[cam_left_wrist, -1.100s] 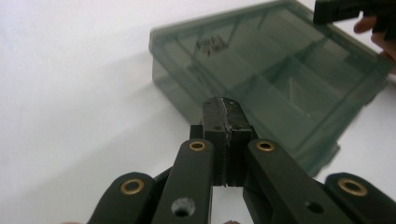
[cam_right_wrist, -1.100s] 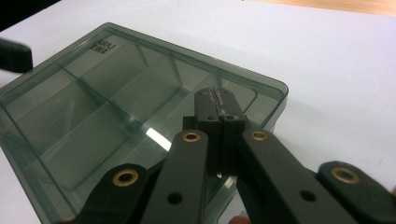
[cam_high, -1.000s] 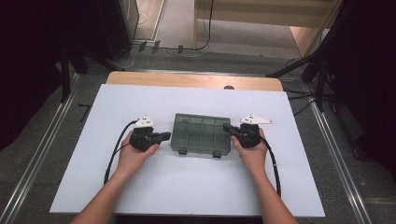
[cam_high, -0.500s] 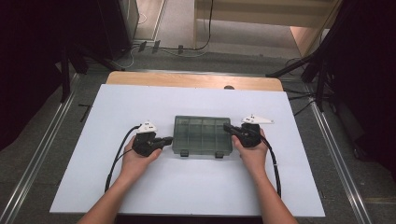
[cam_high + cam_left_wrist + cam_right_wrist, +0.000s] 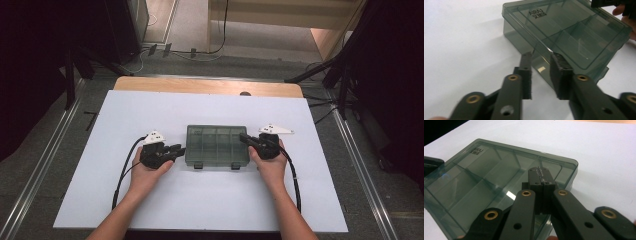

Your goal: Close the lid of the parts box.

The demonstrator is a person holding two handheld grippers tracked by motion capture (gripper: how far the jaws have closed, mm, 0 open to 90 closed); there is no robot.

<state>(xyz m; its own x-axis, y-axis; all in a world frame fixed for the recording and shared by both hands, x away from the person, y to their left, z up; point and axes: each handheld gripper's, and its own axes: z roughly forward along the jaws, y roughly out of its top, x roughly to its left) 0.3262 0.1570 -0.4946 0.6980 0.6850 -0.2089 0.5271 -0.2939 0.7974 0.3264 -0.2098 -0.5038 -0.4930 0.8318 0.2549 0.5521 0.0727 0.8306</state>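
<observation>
A smoky green see-through compartment box (image 5: 216, 145) lies closed in the middle of the white table (image 5: 200, 200). My left gripper (image 5: 177, 150) points at its left end near the front corner. In the left gripper view the box (image 5: 574, 32) stands just beyond my left gripper (image 5: 541, 58). Its jaws have just been opening and stand a little apart with nothing pressed between the pads. My right gripper (image 5: 243, 137) reaches over the box's right end. In the right gripper view my right gripper (image 5: 540, 171) is shut and empty, over the lid of the box (image 5: 486, 177).
Two latches (image 5: 198, 165) sit on the box's front wall. Bare white table surrounds the box on all sides. A wooden strip (image 5: 200, 85) runs along the far edge. Cables (image 5: 122, 175) trail from both grippers toward the near edge.
The left gripper's jaws have gone from shut to slightly parted. The box, a little skewed a second ago, now lies square. The right gripper has kept still.
</observation>
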